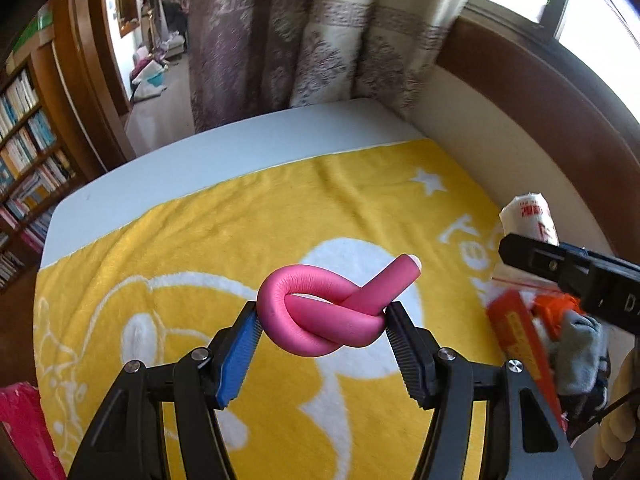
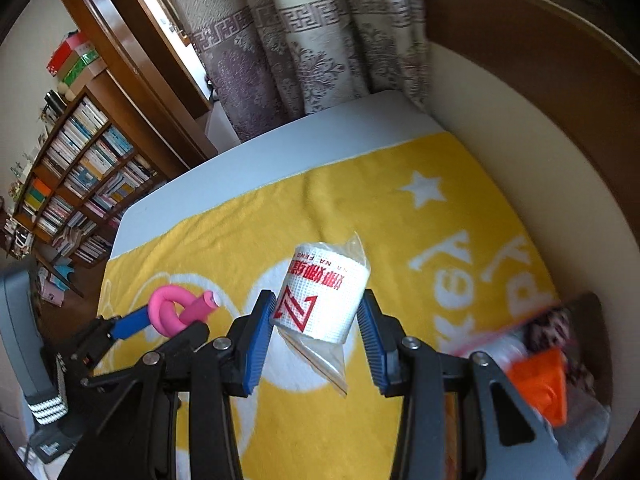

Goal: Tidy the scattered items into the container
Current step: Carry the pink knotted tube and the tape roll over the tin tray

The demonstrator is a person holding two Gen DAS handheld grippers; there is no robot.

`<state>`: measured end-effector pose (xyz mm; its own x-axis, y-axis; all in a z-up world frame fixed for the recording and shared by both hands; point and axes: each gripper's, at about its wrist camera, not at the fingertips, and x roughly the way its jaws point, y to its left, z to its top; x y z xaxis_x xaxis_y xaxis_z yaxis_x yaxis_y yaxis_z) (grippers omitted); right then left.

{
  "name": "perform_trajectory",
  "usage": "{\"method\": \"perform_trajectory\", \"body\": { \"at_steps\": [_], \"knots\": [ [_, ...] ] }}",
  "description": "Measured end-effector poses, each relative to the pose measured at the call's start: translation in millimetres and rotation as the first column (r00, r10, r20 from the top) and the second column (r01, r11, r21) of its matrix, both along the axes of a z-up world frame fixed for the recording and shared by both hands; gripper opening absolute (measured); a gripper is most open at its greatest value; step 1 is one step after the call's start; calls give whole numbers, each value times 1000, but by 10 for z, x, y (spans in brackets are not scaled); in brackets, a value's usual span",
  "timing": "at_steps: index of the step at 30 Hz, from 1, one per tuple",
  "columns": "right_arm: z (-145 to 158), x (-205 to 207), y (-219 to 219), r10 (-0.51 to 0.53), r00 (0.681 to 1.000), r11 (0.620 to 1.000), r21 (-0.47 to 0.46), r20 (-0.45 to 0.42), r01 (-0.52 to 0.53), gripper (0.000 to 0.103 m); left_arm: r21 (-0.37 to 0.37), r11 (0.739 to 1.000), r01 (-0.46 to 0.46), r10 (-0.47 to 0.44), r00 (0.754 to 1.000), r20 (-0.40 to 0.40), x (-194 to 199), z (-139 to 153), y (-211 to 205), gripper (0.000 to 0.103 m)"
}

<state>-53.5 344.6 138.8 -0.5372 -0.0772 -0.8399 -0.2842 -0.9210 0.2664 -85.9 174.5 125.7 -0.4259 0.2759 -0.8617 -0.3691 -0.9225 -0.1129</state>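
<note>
1. Two claws are in view, each gripping one item, both held clear above the yellow towel with white cartoon print (image 1: pixel 224 224) that covers the white desk (image 1: pixel 192 160).
2. The left claw (image 1: pixel 320 316) is closed on a pink foam rod tied into a knot (image 1: pixel 336 308); its blue and black pads press the knot from either side. One free end of the rod sticks up and to the right.
3. The right claw (image 2: pixel 316 312) is closed on a white roll with red lettering in a clear plastic bag (image 2: pixel 320 300); the pads bear on both sides of the roll, and the loose bag hangs below.
4. In the right wrist view, the left claw with the pink rod sits to the left of the roll, apart from it.
5. A container (image 2: pixel 588 420) lies at the desk's right edge, blurred, holding orange, red and grey items. Neither held item is in it.
6. A patterned curtain (image 1: pixel 300 40) hangs behind the desk; a wooden bookshelf (image 2: pixel 80 176) stands to the left.
</note>
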Motion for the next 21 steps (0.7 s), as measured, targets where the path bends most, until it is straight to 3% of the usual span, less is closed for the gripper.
{"method": "perform_trajectory", "body": {
  "at_steps": [13, 21],
  "knots": [
    [194, 1034, 403, -75, 996, 997, -12, -46, 75, 46, -28, 995, 97, -98, 993, -69, 774, 380, 630, 65],
    [233, 1578, 730, -140, 988, 990, -15, -64, 139, 46, -37, 986, 165, -167, 981, -94, 1068, 469, 1026, 65]
  ]
}}
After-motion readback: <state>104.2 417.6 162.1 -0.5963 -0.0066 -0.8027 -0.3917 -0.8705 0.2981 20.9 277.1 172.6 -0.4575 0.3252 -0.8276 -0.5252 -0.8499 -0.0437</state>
